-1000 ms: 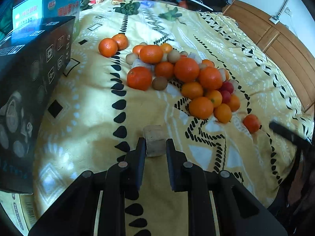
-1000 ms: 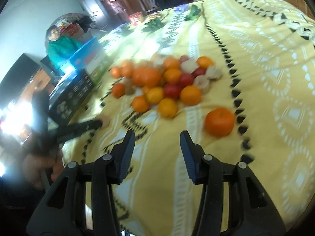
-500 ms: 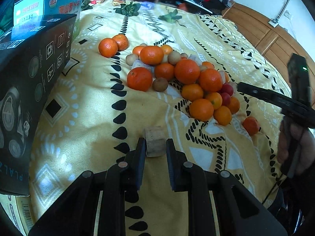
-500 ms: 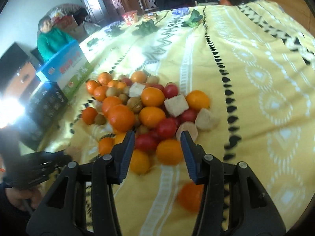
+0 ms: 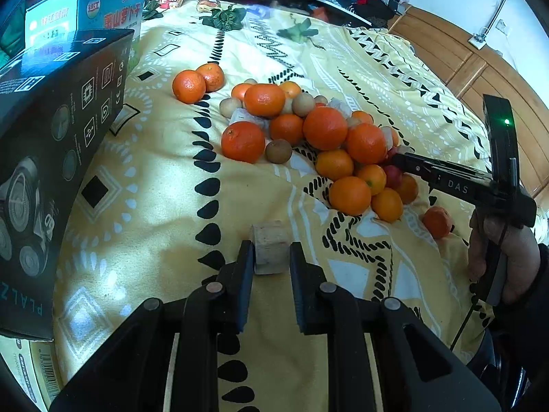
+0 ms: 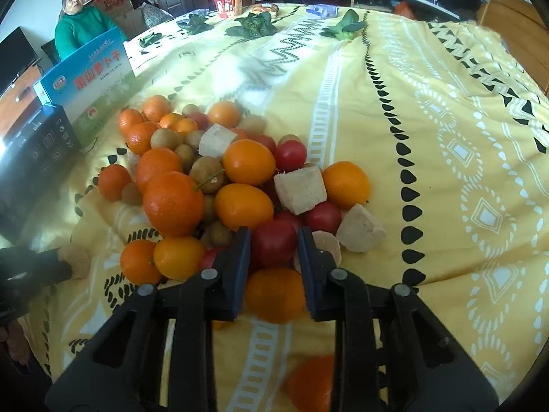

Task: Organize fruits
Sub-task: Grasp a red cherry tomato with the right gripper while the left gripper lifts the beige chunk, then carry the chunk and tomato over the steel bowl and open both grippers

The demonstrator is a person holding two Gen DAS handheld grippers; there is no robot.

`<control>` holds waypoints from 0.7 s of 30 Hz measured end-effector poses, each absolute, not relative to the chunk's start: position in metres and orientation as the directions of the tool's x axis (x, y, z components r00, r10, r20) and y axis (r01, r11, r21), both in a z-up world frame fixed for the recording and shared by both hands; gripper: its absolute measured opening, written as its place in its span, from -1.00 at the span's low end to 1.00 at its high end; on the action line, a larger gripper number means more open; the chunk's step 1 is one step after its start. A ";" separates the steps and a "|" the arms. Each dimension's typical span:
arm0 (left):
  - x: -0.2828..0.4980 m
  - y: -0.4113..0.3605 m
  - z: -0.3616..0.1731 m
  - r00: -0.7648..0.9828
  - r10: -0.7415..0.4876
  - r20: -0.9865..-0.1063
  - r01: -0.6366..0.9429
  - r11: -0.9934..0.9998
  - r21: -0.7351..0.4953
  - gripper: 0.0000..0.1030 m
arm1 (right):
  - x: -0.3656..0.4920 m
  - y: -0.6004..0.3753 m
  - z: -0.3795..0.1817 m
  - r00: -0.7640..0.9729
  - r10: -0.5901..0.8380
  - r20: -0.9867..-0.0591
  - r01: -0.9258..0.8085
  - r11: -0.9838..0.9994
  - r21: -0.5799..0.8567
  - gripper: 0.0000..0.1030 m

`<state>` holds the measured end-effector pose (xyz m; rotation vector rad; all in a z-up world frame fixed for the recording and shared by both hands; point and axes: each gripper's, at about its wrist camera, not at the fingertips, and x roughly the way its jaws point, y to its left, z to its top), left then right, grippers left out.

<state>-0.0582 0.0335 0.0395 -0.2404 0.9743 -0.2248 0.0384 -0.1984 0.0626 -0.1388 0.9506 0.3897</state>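
A pile of oranges, small brown fruits, red tomatoes and pale cut chunks lies on the yellow patterned bedspread. My left gripper is shut on a pale tan chunk resting on the cloth, short of the pile. My right gripper is open with its fingers on either side of a red tomato at the pile's near edge; it also shows in the left wrist view. An orange sits between the right gripper's arms. A lone orange lies apart.
A black box and a blue carton stand at the left edge of the bed. Green leaves and packets lie at the far end. A person in green sits beyond. Wooden headboard on the right.
My right gripper has moved forward into the pile, and its fingers now flank a red tomato. My left gripper has stayed in place, holding the chunk.
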 end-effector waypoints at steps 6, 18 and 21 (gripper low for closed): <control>-0.067 0.036 0.059 0.591 -0.301 -0.748 0.099 0.948 -0.303 -0.61 | 0.022 -0.204 0.084 0.559 0.308 -0.770 -0.380 0.920 0.092 -0.46; -0.107 0.080 0.169 0.805 -0.221 -0.550 0.090 0.963 -0.255 -0.61 | -0.017 -0.155 0.182 0.641 0.461 -0.613 -0.505 0.855 0.114 -0.46; -0.123 0.113 0.195 0.849 -0.154 -0.505 0.027 0.968 -0.249 -0.61 | -0.025 -0.123 0.209 0.632 0.525 -0.571 -0.572 0.812 0.113 -0.46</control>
